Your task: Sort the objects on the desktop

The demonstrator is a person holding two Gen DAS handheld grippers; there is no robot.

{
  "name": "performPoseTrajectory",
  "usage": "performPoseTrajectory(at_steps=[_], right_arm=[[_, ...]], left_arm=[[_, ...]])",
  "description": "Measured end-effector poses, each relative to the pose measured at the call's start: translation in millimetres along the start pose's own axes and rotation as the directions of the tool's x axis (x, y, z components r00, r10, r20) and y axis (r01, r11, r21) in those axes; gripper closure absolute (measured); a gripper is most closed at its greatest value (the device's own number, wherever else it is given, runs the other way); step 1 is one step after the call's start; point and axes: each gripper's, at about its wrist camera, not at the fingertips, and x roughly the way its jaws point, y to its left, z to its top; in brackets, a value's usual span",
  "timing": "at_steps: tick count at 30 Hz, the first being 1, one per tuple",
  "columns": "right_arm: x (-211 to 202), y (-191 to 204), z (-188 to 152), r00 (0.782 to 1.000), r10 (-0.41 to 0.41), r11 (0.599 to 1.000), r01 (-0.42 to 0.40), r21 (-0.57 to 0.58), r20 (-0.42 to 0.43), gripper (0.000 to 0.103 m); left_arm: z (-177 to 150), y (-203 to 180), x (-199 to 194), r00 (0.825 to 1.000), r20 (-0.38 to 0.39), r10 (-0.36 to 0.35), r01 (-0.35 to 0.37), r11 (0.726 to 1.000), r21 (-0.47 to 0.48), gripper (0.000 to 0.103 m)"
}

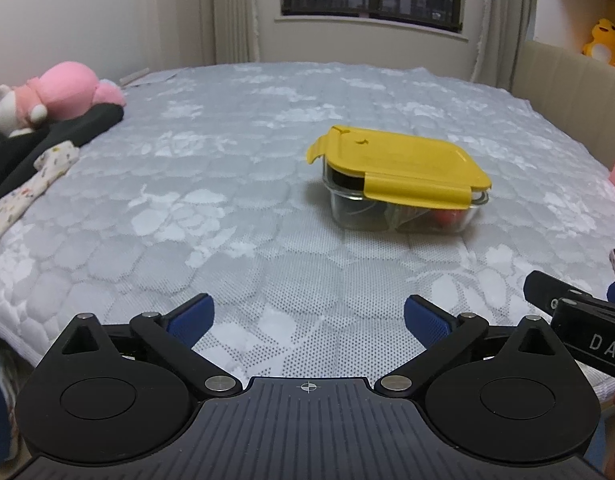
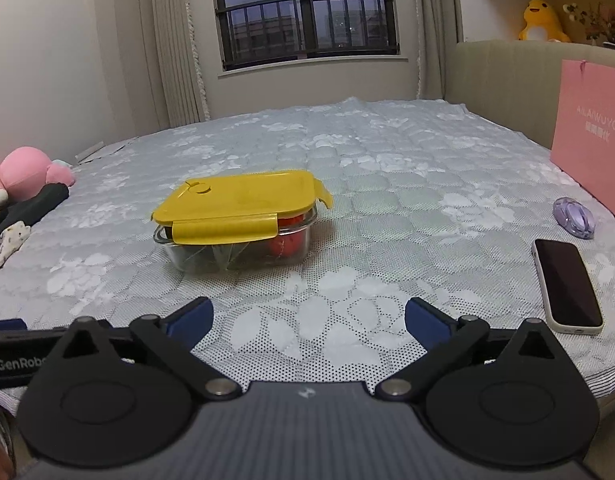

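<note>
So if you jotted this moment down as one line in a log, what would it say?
left gripper: open, empty | right gripper: open, empty | lidded glass box: on bed, untouched | phone, mouse: on bed, right

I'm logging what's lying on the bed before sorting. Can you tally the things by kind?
Glass container with yellow lid: 1
Phone: 1
Purple mouse: 1
Pink paper bag: 1
Pink plush toy: 1
Dark garment: 1
Patterned cloth: 1
Total: 7
</note>
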Motion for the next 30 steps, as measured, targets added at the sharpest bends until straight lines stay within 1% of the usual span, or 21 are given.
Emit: performPoseTrajectory(at_steps=[4, 7, 13, 19, 30], right_arm=[[8.5, 3.2, 2.0, 0.999, -0.012, 1.0, 0.012, -0.007, -0.046, 0.0], [15.4, 3.9, 3.4, 0.997, -0.002, 1.0, 0.003, 0.007, -0.083, 0.0], [15.5, 5.7, 2.6, 0.997, -0.013, 1.0, 0.013, -0.009, -0.074, 0.0], [18.1, 5.4, 2.8, 0.996, -0.014, 1.0, 0.013, -0.01, -0.083, 0.0], [19.0, 10.0, 5.9, 0.997, -0.025, 0.999, 0.022, -0.031, -0.077, 0.0]], left_arm=[[-0.6, -1.1, 5.2, 1.0, -0.014, 0.011, -0.011, 1.0, 0.004, 0.0], [-0.7, -1.7, 8.3, 1.0, -0.016, 0.019, -0.019, 1.0, 0.007, 0.0], [-1.7, -6.3, 12.6, 0.999, -0.027, 0.037, -0.036, 0.999, 0.035, 0.0], [-2.8, -10.2, 17.4, 0.998, -0.038, 0.055, -0.053, 0.997, 0.061, 0.0], [0.7, -7.1, 22.5, 0.997, -0.055, 0.061, -0.058, 0.997, 0.047, 0.0]])
